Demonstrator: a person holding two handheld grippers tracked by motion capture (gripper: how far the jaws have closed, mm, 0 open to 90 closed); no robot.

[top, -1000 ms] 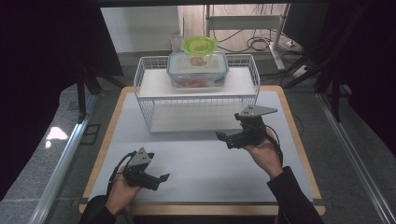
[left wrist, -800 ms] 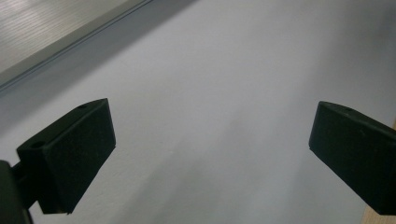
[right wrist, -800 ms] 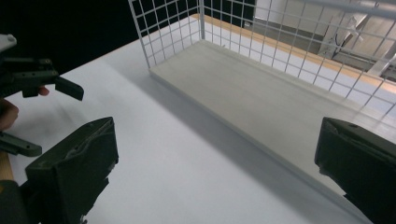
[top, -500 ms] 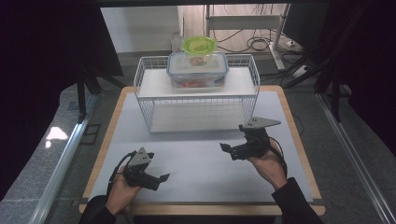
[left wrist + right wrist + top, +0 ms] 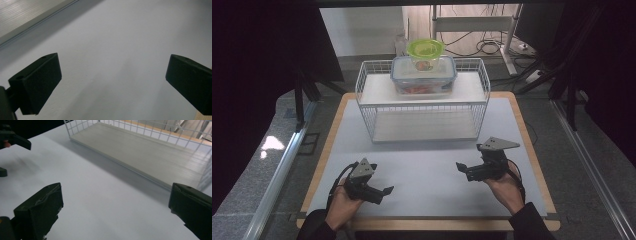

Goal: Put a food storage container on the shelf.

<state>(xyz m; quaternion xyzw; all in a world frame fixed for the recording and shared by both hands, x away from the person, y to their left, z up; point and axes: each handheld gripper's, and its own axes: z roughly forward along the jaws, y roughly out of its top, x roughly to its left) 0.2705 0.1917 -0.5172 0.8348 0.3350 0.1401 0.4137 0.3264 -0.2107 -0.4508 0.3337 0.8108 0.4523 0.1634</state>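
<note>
My left gripper (image 5: 385, 191) rests low over the white mat (image 5: 427, 170) at the front left. In the left gripper view its jaws stand wide apart and it (image 5: 112, 82) is open, with only bare mat between them. My right gripper (image 5: 462, 169) hovers at the front right, pointing left. It (image 5: 115, 207) is open too, with nothing between its jaws. A white wire rack (image 5: 367, 95) stands at the back of the mat. On its top shelf sits a clear lidded food box (image 5: 423, 77), and a green-lidded bowl (image 5: 425, 49) sits on that box.
The rack's lower shelf (image 5: 150, 152) lies just ahead and to the right of the right gripper. The other gripper (image 5: 15, 140) shows at the upper left of the right gripper view. The wooden table edge (image 5: 532, 150) frames the mat. Cables and metal legs lie behind the table.
My right gripper has drawn back from the rack toward the front of the table and dropped lower. The left gripper has stayed where it was.
</note>
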